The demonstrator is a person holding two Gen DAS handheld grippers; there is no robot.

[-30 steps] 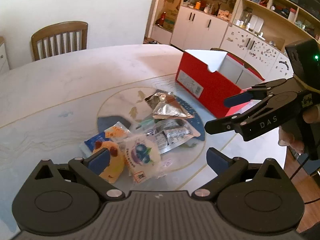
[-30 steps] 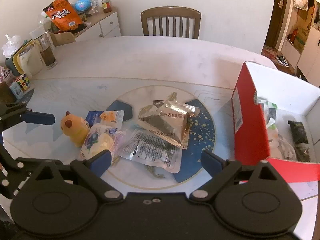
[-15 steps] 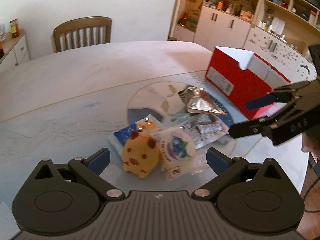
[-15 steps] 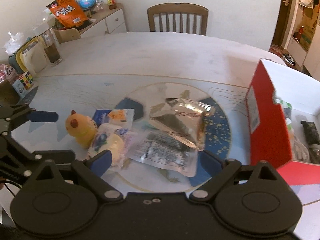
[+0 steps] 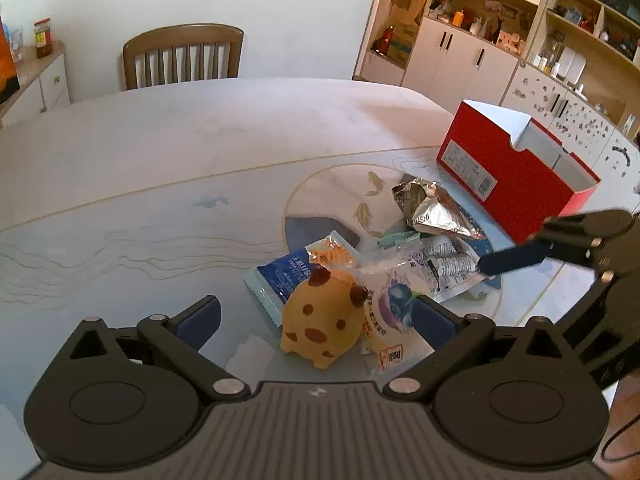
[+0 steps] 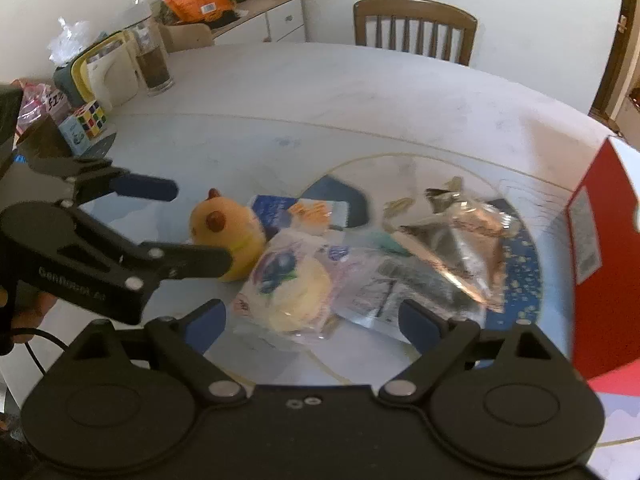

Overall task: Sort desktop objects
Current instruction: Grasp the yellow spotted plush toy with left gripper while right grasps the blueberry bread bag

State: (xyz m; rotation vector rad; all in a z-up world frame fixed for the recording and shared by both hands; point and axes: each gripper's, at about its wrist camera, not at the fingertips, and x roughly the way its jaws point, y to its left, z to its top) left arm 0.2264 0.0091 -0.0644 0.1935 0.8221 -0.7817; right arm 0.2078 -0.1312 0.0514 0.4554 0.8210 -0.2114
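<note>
A yellow spotted plush toy [image 5: 322, 322] stands at the near left of a pile of snack packets on the table. My left gripper [image 5: 316, 320] is open, with the toy between its fingertips, apart from the pads. In the right wrist view the toy [image 6: 228, 236] sits between the left gripper's fingers [image 6: 148, 187]. My right gripper [image 6: 312, 320] is open and empty over a clear bun packet [image 6: 288, 284]. A silver foil bag [image 5: 430, 210] and a blue packet [image 5: 286, 276] lie in the pile. The red box [image 5: 508, 172] stands at the right.
A wooden chair [image 5: 182, 56] stands at the far table edge. A glass jar [image 6: 154, 62], a Rubik's cube [image 6: 86, 124] and a yellow-rimmed container [image 6: 100, 70] crowd the table's left side. Cabinets [image 5: 460, 56] line the back right.
My left gripper has moved in around the plush toy. My right gripper has swung left and lower over the bun packet; the red box slid to the view's right edge.
</note>
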